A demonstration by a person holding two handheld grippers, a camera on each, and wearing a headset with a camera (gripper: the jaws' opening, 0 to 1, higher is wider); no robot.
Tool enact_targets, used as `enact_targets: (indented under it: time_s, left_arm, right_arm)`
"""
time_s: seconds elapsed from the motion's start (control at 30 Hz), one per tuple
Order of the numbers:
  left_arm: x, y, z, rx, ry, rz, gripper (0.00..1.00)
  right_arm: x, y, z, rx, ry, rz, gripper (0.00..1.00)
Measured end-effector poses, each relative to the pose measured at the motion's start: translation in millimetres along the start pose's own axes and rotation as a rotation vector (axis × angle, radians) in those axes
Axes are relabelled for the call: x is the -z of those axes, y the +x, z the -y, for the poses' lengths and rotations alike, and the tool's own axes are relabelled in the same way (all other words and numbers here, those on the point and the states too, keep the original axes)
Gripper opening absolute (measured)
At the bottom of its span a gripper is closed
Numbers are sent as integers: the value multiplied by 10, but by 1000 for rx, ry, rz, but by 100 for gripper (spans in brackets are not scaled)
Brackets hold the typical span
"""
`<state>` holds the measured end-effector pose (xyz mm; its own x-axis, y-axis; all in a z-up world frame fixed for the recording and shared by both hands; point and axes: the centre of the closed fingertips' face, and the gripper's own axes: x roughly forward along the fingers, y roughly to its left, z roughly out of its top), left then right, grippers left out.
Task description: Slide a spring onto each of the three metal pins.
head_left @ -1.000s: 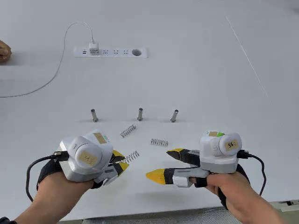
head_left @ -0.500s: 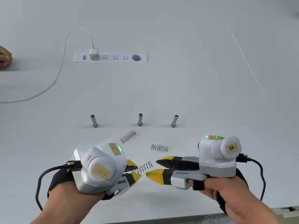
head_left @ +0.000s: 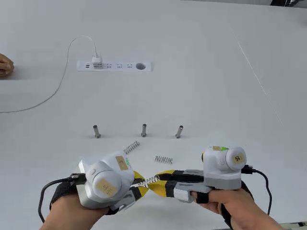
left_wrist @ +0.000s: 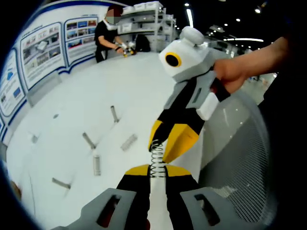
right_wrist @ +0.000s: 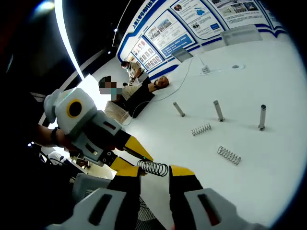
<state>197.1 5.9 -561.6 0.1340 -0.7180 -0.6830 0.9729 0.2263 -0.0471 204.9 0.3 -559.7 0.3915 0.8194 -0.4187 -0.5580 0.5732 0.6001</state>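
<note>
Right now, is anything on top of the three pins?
Nothing; all three pins stand bare. Two springs lie before them, a third spring is in the left gripper. Nothing hides the pin tops.

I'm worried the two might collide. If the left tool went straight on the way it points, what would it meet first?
The right tool, most likely: its yellow tips sit directly ahead, at the far end of the spring the left tool holds. The gap looks small, though depth is unclear.

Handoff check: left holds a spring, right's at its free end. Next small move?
Probably close the right gripper on the free end of the spring: its jaws flank it, the left gripper pinches the other end, and the pins stand bare.
</note>
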Motion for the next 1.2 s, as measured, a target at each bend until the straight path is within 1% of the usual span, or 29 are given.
enact_targets:
  time_s: [0.07, 0.17, 0.23, 0.43, 0.6, 0.7, 0.83, 0.87, 0.97, 1.1, 1.17, 1.2]
  left_arm:
    - [-5, -1, -22, 2, 29, -1, 11]
    - [7, -1, -48, 12, 31, -4, 11]
    - [11, 0, -42, 21, 40, -7, 11]
    - [-3, -5, -39, 24, 86, -12, 11]
    - [-7, -1, -40, 30, 95, -4, 11]
    - [-27, 3, -45, 36, 100, 13, 11]
    - [-117, -16, -58, 47, 115, 56, 10]
    - [-161, -28, -67, 48, 124, 76, 10]
    - [-303, -69, -73, 62, 122, 131, 10]
    - [-435, -107, -101, 65, 132, 168, 10]
    - [-470, -113, -106, 66, 135, 177, 10]
    - [-489, -112, -105, 67, 148, 178, 10]
  right_arm:
    - [-24, -2, -11, 4, -7, 2, 23]
    - [-59, -18, -19, 3, -12, 11, 19]
    - [-82, -25, -34, -4, -9, 15, 18]
    - [-93, -14, -60, -8, -18, 3, 17]
    - [-117, -6, -102, -12, -30, -10, 17]
    - [-148, -13, -132, -16, -51, -24, 18]
    - [-217, -53, -170, -19, -101, -56, 18]
    - [-248, -69, -174, -16, -117, -67, 18]
    - [-304, -114, -176, -4, -183, -106, 18]
    - [-400, -172, -225, -3, -262, -151, 18]
    - [-456, -197, -236, 2, -289, -156, 18]
    - [-493, -213, -246, 3, -299, -159, 18]
